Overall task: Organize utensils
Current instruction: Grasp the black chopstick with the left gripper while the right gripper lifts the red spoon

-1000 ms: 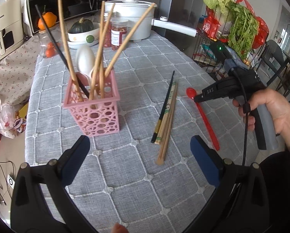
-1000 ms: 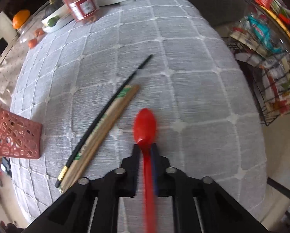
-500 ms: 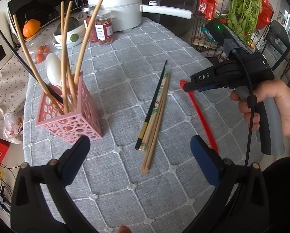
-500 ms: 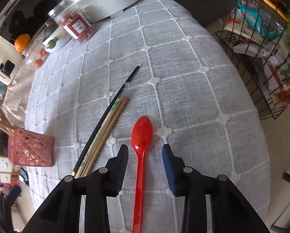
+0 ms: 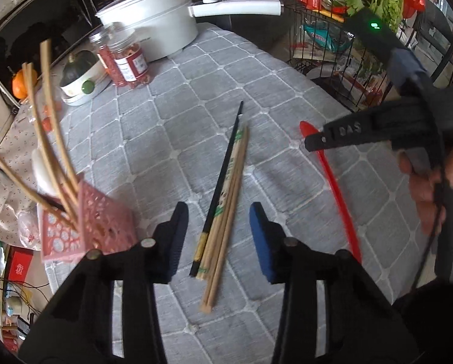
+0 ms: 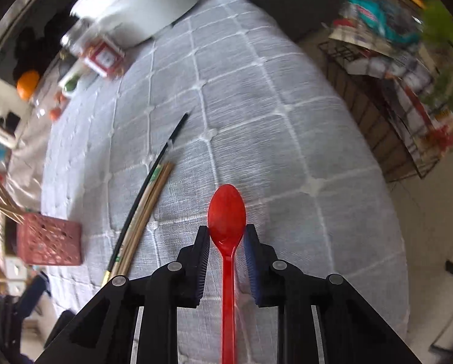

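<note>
White pot [image 5: 153, 24], two jars [image 5: 123, 59], orange [image 5: 21, 83], wire rack [image 5: 332, 48]

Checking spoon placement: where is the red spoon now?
In the right wrist view, the red spoon lies on the grey tablecloth, right of the chopsticks.

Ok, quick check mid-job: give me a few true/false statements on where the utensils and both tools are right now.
1. The red spoon lies between the right tool's closing jaws. True.
2. The chopsticks on the cloth are already in the pink basket. False: they lie on the grey tablecloth, between the left tool's closing jaws.
3. The pink basket holds several chopsticks. True.
4. The white pot has no lid. False: its lid is on.
</note>
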